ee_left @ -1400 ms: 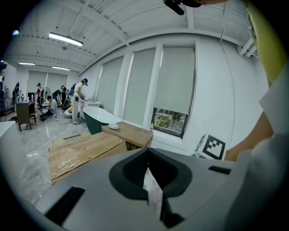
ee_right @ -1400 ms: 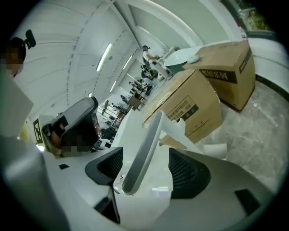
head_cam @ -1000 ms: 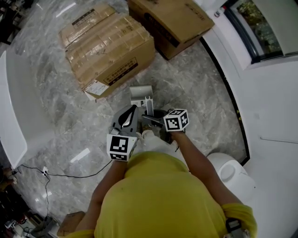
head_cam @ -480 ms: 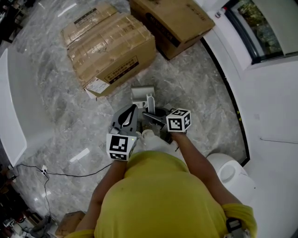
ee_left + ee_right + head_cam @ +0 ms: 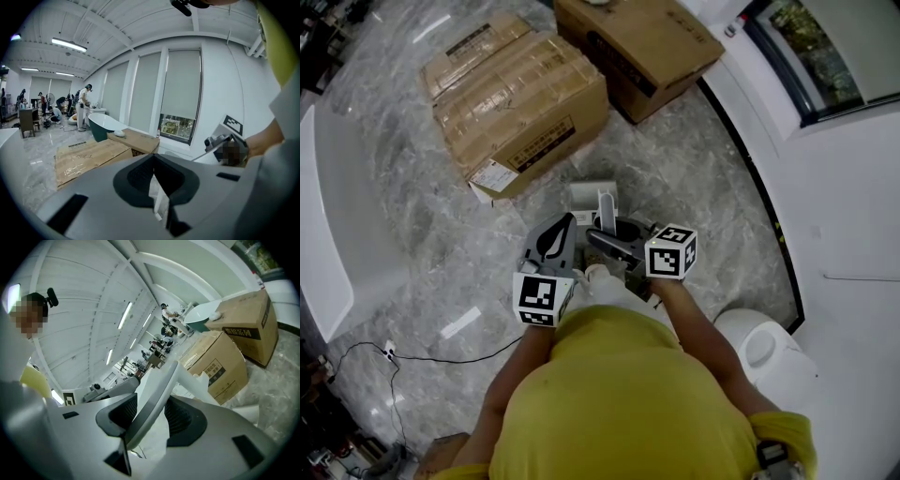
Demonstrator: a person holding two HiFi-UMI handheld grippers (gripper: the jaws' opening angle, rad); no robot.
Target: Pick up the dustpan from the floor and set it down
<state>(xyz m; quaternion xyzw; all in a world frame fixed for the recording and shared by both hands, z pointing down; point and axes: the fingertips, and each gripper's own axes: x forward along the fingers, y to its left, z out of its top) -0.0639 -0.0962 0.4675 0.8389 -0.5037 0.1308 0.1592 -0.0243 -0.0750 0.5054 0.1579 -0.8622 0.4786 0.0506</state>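
Note:
The white and grey dustpan (image 5: 591,197) is on the marble floor in front of the person, its handle (image 5: 605,208) standing up. My right gripper (image 5: 605,236) has that handle between its jaws, which are opening slightly. In the right gripper view the handle (image 5: 157,394) runs slantwise across both pads of my right gripper (image 5: 150,418). My left gripper (image 5: 569,220) hangs just left of the dustpan, apart from it. Its jaws are together in the left gripper view (image 5: 158,190), with only a thin white sliver showing in the slit.
Two cardboard boxes (image 5: 520,98) (image 5: 642,42) lie on the floor beyond the dustpan. A white rounded bin (image 5: 764,352) stands at the person's right. A curved white edge (image 5: 323,234) bounds the left, a cable (image 5: 422,354) trails at lower left, and a white wall (image 5: 844,206) runs along the right.
My right gripper has risen toward the camera with the handle between its jaws, its marker cube drifting right. The dustpan has shifted slightly toward the person. My left gripper has stayed put.

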